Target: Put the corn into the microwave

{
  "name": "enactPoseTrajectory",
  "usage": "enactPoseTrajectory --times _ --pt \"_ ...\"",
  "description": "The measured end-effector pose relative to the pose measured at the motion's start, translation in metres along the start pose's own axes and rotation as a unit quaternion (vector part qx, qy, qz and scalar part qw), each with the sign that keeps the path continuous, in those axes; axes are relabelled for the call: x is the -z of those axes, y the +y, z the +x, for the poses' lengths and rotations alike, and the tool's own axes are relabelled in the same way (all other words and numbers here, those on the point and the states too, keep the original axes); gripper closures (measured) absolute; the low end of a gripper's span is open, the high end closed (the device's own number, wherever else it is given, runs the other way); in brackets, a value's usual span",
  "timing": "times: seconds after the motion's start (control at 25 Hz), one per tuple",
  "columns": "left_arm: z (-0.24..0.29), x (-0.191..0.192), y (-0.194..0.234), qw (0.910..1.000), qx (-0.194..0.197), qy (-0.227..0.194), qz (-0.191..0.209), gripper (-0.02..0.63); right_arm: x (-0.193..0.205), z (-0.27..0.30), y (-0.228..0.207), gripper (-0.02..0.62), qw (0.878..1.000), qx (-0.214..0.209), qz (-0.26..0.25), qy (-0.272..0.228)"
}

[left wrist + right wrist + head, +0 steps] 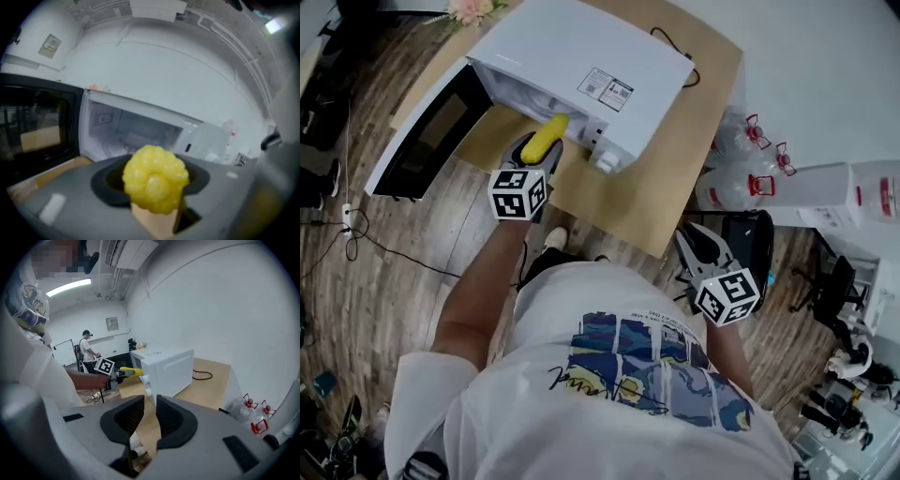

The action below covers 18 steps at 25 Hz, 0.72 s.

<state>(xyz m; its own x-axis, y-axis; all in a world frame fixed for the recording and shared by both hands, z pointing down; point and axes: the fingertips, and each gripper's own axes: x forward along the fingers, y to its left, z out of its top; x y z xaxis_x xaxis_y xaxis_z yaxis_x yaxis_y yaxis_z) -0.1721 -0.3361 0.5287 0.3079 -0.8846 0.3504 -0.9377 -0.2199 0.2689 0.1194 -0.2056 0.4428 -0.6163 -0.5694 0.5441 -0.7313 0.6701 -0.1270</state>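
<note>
A yellow corn cob (547,137) is clamped in my left gripper (540,148), just in front of the open mouth of the white microwave (581,66). In the left gripper view the corn (155,178) points end-on at the empty white cavity (136,136), with the door (37,126) swung open to the left. My right gripper (694,240) hangs off the table's near right corner. Its jaws (150,416) stand a narrow gap apart with nothing between them. From there I see the microwave (168,369) side-on and the corn (131,371) held before it.
The microwave sits on a wooden table (675,178) with a black cable (670,42) behind it. Water bottles with red handles (741,178) stand to the right of the table, and a black chair (755,244) is near them. Cables (352,234) lie on the floor. Another person (86,350) stands far off.
</note>
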Motion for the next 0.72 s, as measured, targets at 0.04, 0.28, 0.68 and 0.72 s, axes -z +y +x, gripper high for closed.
enactPoseTrajectory --times 0.04,0.28,0.68,0.72 --pt "0.012 0.002 0.005 1.0000 0.005 0.006 0.003 0.354 -0.001 0.001 0.001 0.525 1.000 0.011 0.004 0.001" --pt "0.071 0.009 0.029 0.9994 0.013 0.031 0.009 0.354 0.001 0.006 0.011 0.525 0.997 0.071 0.040 0.003" --pt "0.128 0.012 0.024 0.9973 0.020 0.055 0.044 0.354 0.017 -0.005 0.026 0.525 0.985 0.144 0.099 0.006" --pt "0.131 0.014 0.023 0.9968 0.020 0.059 0.050 0.354 0.018 -0.006 0.026 0.525 0.983 0.149 0.103 0.006"
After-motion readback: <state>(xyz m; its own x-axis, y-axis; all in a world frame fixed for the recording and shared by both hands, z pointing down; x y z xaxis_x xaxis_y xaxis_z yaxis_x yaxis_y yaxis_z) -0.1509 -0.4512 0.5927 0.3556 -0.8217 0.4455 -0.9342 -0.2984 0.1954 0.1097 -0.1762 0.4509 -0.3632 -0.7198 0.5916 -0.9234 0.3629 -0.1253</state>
